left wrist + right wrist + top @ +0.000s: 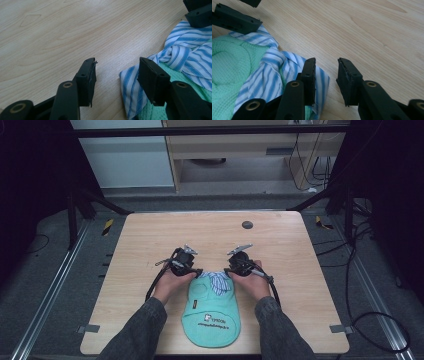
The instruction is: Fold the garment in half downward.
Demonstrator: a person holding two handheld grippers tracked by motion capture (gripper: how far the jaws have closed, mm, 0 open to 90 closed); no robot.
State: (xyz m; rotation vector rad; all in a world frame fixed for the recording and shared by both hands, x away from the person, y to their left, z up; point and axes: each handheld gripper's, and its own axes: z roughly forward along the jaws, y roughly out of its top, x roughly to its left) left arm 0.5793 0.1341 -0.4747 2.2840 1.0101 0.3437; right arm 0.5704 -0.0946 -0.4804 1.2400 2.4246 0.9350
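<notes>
A mint-green knit garment (212,320) with a blue-and-white striped collar (216,281) lies flat near the front of the wooden table (150,245). My left gripper (197,272) rests at the collar's left end. In the left gripper view its jaws (116,67) stand apart, with the striped cloth's edge (128,85) against the right jaw and nothing pinched. My right gripper (229,271) sits at the collar's right end. Its jaws (326,67) are apart over bare wood, and the striped corner (322,77) lies under the left jaw. Both grippers lie low on the table, facing each other.
A small dark round disc (247,224) sits at the back of the table. Bare wood stretches behind and to both sides of the garment. Grey tape tabs (88,328) mark the front corners. Dark frame legs and cables surround the table.
</notes>
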